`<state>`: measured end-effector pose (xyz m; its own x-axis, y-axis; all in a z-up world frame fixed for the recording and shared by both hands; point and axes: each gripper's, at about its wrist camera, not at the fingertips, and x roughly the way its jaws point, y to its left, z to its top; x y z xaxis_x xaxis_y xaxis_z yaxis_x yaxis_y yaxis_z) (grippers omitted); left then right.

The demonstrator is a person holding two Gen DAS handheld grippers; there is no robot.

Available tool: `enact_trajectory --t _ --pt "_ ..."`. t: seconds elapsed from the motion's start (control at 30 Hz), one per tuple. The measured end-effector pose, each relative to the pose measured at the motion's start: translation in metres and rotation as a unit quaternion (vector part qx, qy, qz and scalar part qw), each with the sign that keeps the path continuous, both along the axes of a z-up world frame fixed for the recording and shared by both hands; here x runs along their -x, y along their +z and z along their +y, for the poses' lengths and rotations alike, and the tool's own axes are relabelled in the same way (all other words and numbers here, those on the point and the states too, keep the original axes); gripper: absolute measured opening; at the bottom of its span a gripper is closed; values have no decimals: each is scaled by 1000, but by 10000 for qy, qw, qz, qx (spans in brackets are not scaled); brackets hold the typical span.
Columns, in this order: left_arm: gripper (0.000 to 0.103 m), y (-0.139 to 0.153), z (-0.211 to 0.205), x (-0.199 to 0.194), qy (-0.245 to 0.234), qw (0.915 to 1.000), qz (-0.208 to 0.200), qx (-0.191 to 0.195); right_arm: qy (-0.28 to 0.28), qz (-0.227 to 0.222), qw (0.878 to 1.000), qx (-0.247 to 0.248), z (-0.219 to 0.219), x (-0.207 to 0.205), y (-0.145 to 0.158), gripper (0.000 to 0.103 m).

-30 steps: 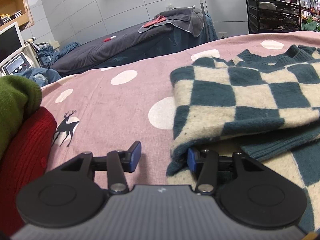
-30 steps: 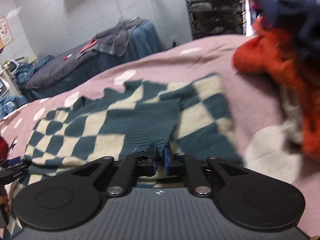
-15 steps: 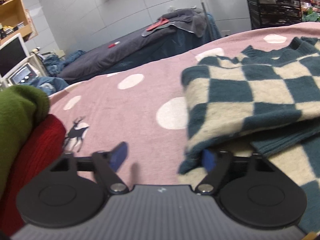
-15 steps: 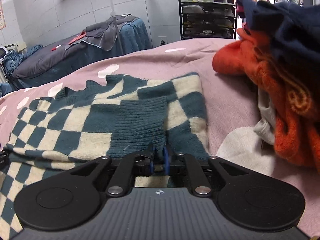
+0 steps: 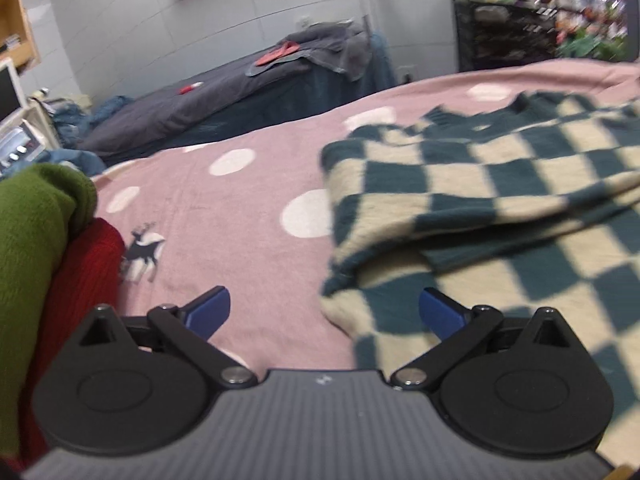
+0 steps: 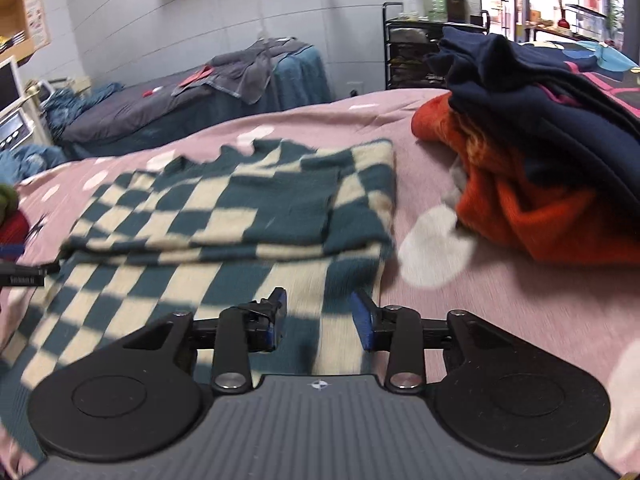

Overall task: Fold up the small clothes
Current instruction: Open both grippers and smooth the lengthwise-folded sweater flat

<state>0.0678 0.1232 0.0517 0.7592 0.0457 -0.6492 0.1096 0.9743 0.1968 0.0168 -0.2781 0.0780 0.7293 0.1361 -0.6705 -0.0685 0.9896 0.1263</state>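
A teal-and-cream checkered sweater point(image 5: 500, 200) lies on the pink dotted bedspread point(image 5: 224, 220), its top part folded down over the body. In the right wrist view the sweater point(image 6: 224, 216) has a teal sleeve laid across it. My left gripper point(image 5: 324, 314) is wide open and empty, just in front of the sweater's left folded edge. My right gripper point(image 6: 318, 316) is open and empty above the sweater's lower right part. The left gripper's tip shows at the left edge of the right wrist view point(image 6: 16, 270).
A green garment point(image 5: 36, 240) on a red one point(image 5: 80, 292) sits at the left. A pile of orange point(image 6: 520, 200) and navy clothes point(image 6: 540, 92) sits at the right. Another bed point(image 5: 240, 92) and a black shelf rack point(image 6: 416, 56) stand behind.
My right gripper was shut on the teal sleeve; it has let go, opened and pulled back. My left gripper opened wider and drew back from the sweater's edge.
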Motion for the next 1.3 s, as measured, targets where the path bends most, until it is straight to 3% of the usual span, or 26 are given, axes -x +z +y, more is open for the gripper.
enact_trajectory --t 0.07,0.23,0.33,0.53,0.57,0.63,0.9,1.03,1.1,1.2,1.27,1.3 --pt "103 5 4 12 -40 9996 155 239 46 104 9999 -1 -2 13 -1 79" --pt "103 13 22 45 -158 9942 596 876 286 410 9987 45 -2 47 -4 80" --pt "103 8 38 63 -62 9861 1061 1280 329 555 9979 111 -5 66 -6 80" --pt "103 -2 66 100 -25 9664 1232 2257 236 704 9972 -27 -8 88 -12 80" --pt "103 -3 70 104 -29 9615 1253 2447 222 713 9972 -66 -8 91 -12 84" --pt "103 -7 76 108 -24 9522 1369 2732 238 705 9971 -175 -8 96 -12 103" --pt "102 -11 66 121 -579 9483 1682 2628 68 874 9948 -524 -16 113 -11 103" --pt "95 -11 67 126 -701 9391 1873 2795 80 964 9940 -515 -17 120 -9 103" --pt "92 -11 65 130 -740 9389 1899 2774 81 990 9939 -486 -16 121 -9 96" --pt "87 -10 59 133 -784 9462 1880 2514 135 1051 9931 -509 -14 119 -9 83" --pt "81 -8 57 132 -735 9463 1911 2502 190 1127 9917 -590 -13 117 -10 74" --pt "73 -8 57 132 -756 9456 1924 2511 204 1148 9913 -615 -13 117 -11 72"
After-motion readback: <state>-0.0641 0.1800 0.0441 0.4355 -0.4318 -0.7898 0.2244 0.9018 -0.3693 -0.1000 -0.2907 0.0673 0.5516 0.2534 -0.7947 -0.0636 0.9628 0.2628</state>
